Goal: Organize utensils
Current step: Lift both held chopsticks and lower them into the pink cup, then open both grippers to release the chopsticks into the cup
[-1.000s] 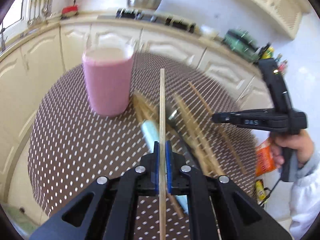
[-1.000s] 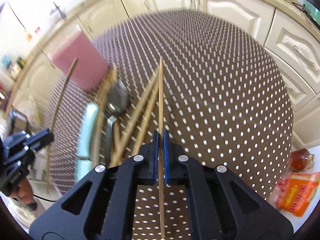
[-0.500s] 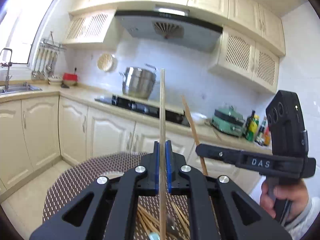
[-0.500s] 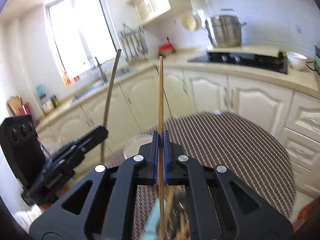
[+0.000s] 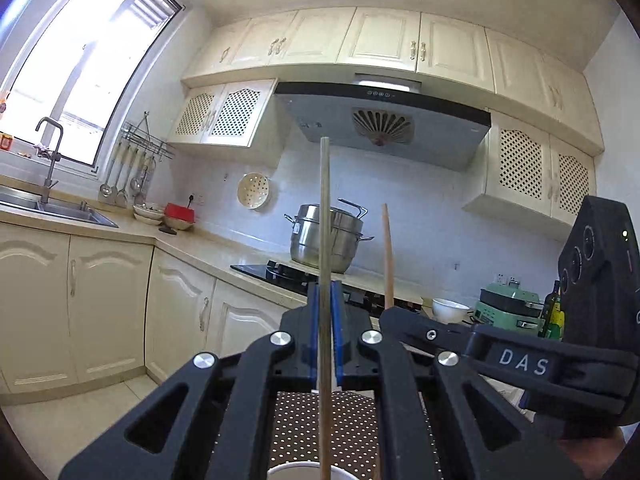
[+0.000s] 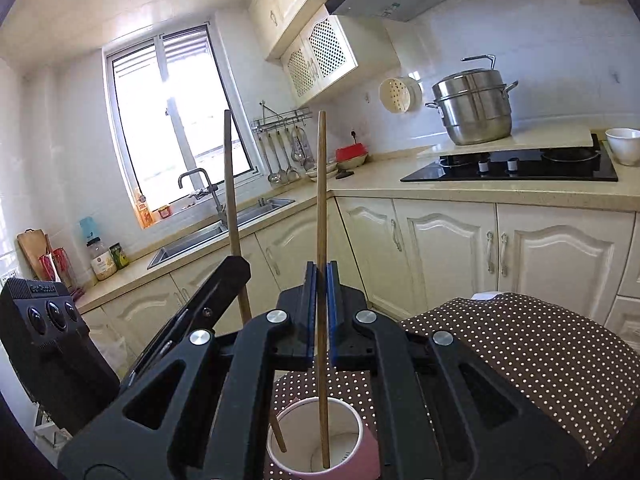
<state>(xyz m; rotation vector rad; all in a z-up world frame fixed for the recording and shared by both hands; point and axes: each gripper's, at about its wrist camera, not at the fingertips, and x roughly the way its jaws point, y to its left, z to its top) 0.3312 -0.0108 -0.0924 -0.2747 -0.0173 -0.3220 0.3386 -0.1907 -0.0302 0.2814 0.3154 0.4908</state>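
Both grippers stand over the pink cup, each pinching a single wooden chopstick upright. The right gripper has its blue pads closed tight on its chopstick, whose lower tip already sits inside the cup mouth, toward 6 o'clock of the rim. The left gripper is closed the same way on the other chopstick; from the right wrist view that stick's tip dips in at about 9 o'clock of the rim. The cup stands on the brown dotted tablecloth, at its near edge. To finish well, I'd say lower both sticks further before letting go, so they don't tip the light paper cup or bounce out. Opening one pair of jaws at a time looks safer, keeping the sticks near vertical until the tips rest on the bottom. Whether the tips touch the bottom now, I cannot tell.
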